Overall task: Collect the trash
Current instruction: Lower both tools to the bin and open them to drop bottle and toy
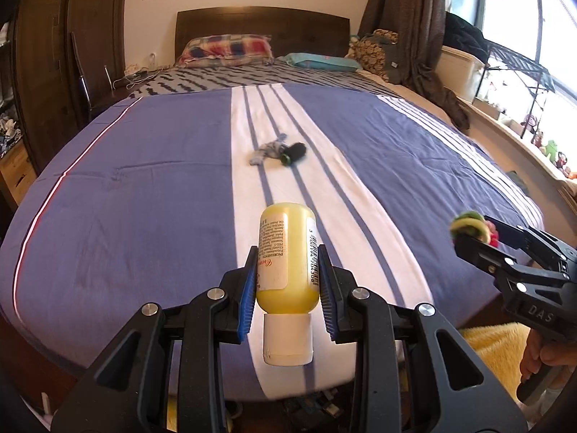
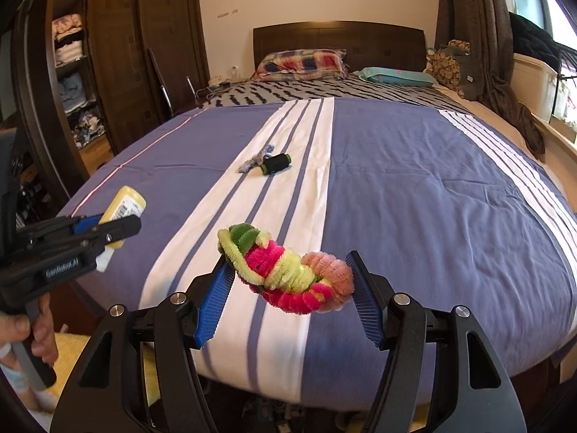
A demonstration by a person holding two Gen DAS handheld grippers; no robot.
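Note:
My left gripper (image 1: 286,256) is shut on a yellow lotion bottle (image 1: 286,252) with a white cap toward the camera, held above the bed's near edge; it also shows in the right wrist view (image 2: 124,204). My right gripper (image 2: 288,263) is shut on a bundle of pink, green and yellow pipe cleaners (image 2: 288,274), also seen at the right of the left wrist view (image 1: 468,225). On the bed's white stripe farther off lie a black thread spool (image 1: 295,151) (image 2: 276,163) and a crumpled blue-white wrapper (image 1: 268,151) (image 2: 254,160), touching each other.
The bed has a blue-and-white striped cover (image 1: 144,198), pillows (image 1: 227,48) and a dark headboard (image 1: 263,23). A wardrobe (image 2: 119,54) stands left. A windowsill with small objects (image 1: 541,140) runs along the right. A yellow rug (image 1: 497,353) lies on the floor.

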